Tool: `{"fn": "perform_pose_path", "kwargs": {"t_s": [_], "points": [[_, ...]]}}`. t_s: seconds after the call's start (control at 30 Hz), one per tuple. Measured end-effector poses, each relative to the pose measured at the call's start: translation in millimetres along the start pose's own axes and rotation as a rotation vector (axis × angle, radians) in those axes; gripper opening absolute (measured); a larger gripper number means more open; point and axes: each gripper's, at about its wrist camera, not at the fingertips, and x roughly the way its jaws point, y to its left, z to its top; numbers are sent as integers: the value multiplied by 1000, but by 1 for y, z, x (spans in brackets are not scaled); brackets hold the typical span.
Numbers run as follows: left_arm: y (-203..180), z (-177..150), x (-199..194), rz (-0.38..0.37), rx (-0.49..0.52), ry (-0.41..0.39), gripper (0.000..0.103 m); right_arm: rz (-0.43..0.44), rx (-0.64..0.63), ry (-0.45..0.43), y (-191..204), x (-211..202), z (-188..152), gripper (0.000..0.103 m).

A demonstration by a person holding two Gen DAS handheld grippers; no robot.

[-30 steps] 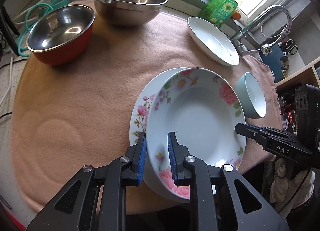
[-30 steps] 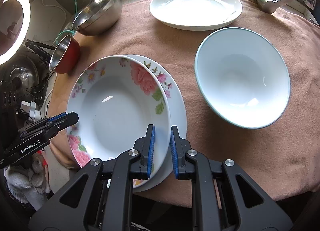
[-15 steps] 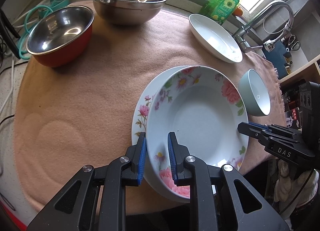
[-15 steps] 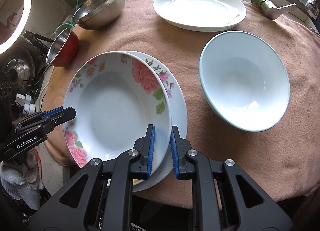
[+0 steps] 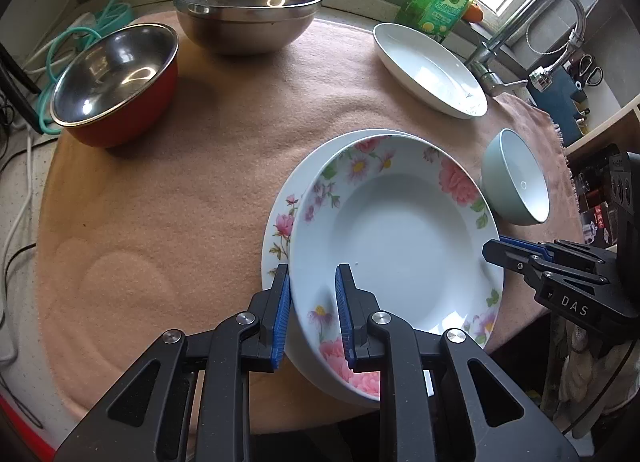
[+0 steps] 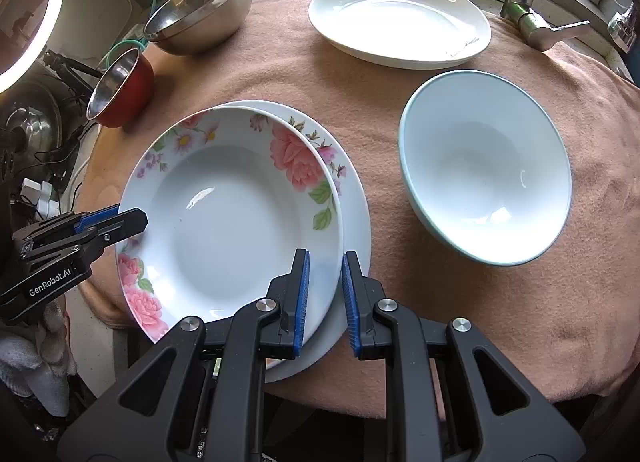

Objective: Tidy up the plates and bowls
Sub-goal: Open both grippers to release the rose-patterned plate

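Stacking step: left tool (image 5: 310, 316) and right tool (image 6: 323, 298) each clamp the rim of the upper floral plate (image 6: 228, 218), lower centre of frame, offset over the lower floral plate (image 6: 354, 222). Next (judged): centre it, lower, release.

Left tool (image 5: 311, 314) and right tool (image 6: 325, 302) both clamped

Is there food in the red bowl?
No, the red bowl holds nothing; its shiny metal inside shows only reflections.
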Motion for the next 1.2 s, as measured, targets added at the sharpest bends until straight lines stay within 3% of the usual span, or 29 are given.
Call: {"fn": "perform_pose_path", "kwargs": {"t_s": [0.27,0.33,0.53,0.6,0.67,0.73,0.77,0.83,1.0,1.2], "points": [[-3,1,1,6,12,1,22,-15,-11,-8,2,-3,-1,18],[-2,1,0,10,11,-2,22,-6,-7,-16,3,-4,-1,24],[-2,-1,0,4,3,-3,22,-14,-16,-30,6,-7,-3,28],[-2,-1,-1,5,5,-5,22,-14,-12,-43,6,-10,-3,34],[-1,-1,-2,3,5,-9,26,-12,-5,-60,5,-14,-3,49],[0,-1,-5,2,1,-19,27,-4,4,-74,5,-17,-3,56],[1,0,-7,4,-2,-26,29,-2,9,-79,5,-19,-3,63],[4,0,-12,2,-14,-45,49,9,16,-91,4,-22,-4,70],[12,1,-25,-61,-46,-74,72,34,19,-117,7,-28,-7,80],[14,-2,-37,-103,-59,-98,72,48,64,-158,6,-37,-11,82]]}}
